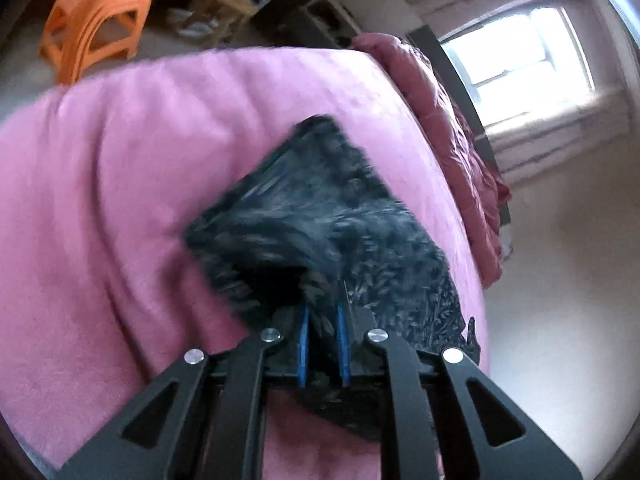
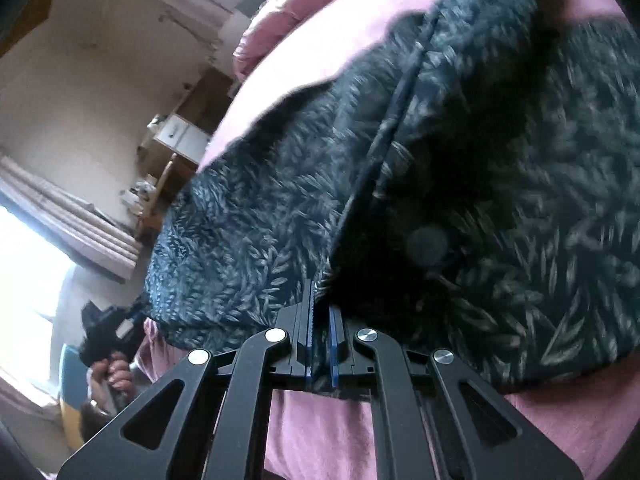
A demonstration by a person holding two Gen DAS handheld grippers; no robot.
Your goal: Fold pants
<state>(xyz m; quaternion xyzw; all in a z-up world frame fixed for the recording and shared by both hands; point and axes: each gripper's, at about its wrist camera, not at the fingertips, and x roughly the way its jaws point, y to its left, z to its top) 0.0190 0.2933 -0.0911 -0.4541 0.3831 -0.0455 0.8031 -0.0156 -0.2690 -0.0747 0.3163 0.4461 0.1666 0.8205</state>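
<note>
Left wrist view: the pants (image 1: pixel 320 216) lie on the pink blanket (image 1: pixel 120 200), long axis running from the left gripper (image 1: pixel 324 320) at bottom centre up toward frame centre; its jaws are nearly together, clamped on the near edge of the cloth. Right wrist view: the pants (image 2: pixel 460 180) fill the centre and right, directly ahead of the right gripper (image 2: pixel 320 320), which is pinched tight on a dark fold at the near hem. Both grippers hold the near edge, so I'd judge the next move is a joint lift and carry toward the far end.

Pants (image 1: pixel 320 216) on blanket (image 1: pixel 120 200)
</note>
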